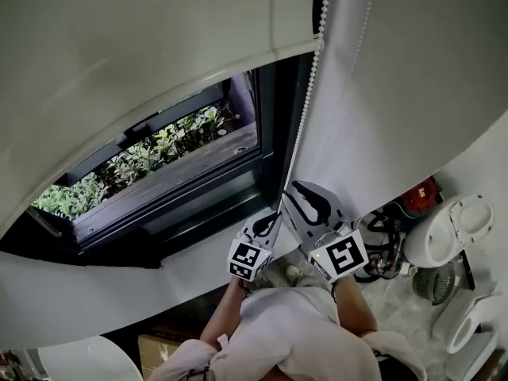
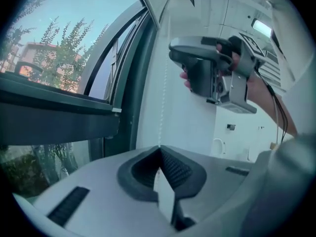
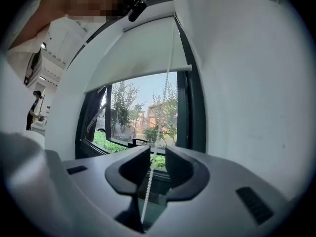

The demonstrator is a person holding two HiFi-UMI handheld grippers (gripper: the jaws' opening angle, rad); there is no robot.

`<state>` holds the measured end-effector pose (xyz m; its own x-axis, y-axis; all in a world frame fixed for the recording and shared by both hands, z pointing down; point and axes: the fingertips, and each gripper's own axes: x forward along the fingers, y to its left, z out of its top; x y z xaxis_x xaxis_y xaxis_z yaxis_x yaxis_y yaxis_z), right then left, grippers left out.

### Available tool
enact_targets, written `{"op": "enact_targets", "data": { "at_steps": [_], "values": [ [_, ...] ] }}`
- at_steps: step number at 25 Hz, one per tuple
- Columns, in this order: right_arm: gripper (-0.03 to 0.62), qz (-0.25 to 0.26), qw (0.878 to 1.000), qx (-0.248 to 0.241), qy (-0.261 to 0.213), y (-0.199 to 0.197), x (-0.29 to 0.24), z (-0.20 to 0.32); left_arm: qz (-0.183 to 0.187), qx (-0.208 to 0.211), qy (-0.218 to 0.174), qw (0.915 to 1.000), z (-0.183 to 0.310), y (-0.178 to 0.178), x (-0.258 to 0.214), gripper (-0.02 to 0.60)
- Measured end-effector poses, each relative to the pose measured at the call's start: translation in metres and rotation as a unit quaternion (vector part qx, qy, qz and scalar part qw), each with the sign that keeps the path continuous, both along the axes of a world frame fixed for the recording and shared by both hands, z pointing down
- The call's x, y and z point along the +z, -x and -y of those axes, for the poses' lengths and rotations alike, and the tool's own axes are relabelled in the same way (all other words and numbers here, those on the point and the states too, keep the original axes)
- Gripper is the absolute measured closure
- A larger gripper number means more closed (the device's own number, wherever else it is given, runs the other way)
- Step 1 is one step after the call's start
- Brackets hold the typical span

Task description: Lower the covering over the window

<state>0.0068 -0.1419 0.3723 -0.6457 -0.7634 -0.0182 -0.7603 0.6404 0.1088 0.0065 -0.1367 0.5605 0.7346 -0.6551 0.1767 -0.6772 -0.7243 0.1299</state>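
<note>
Blind (image 3: 133,58) first: it's partway down, its bottom bar (image 3: 138,77) lying across the upper part of the window (image 3: 143,117). The glass below is uncovered, and we see green plants (image 1: 159,145) outside.

Chain (image 1: 305,109) next: the beads drop along the window's right edge, between the dark frame and the white wall (image 3: 247,83).

We've got the left claw (image 2: 159,149) clamped tight on that chain, jaws together, the beads running straight up from the pinch. The right claw (image 3: 157,154) stands wide. The chain hangs loose through its gap, close to the left-hand pad in its own view, and isn't pinched.

From the head view, both claws sit just beside each other at the chain, the right one higher.

Far back at the left of the right gripper view, a person (image 3: 34,110) stands.
</note>
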Motion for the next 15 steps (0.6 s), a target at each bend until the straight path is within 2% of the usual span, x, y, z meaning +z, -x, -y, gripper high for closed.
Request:
{"op": "enact_targets", "data": {
  "at_steps": [5, 7, 9, 15],
  "values": [
    [0.500, 0.000, 1.000, -0.008, -0.017, 0.008, -0.013, 0.008, -0.005, 0.005, -0.002, 1.0000, -0.001, -0.003, 0.001, 0.568],
    [0.538, 0.002, 1.000, -0.008, -0.016, 0.011, -0.013, 0.010, -0.006, 0.006, -0.003, 1.0000, -0.001, -0.004, 0.001, 0.568],
    [0.585, 0.015, 1.000, -0.005, -0.012, 0.011, -0.012, 0.012, -0.009, 0.007, -0.004, 0.9999, -0.002, -0.005, 0.000, 0.569],
    [0.592, 0.029, 0.999, 0.005, 0.017, 0.009, 0.009, 0.016, 0.014, 0.014, 0.013, 0.9997, -0.006, -0.006, 0.019, 0.569]
  ]
}}
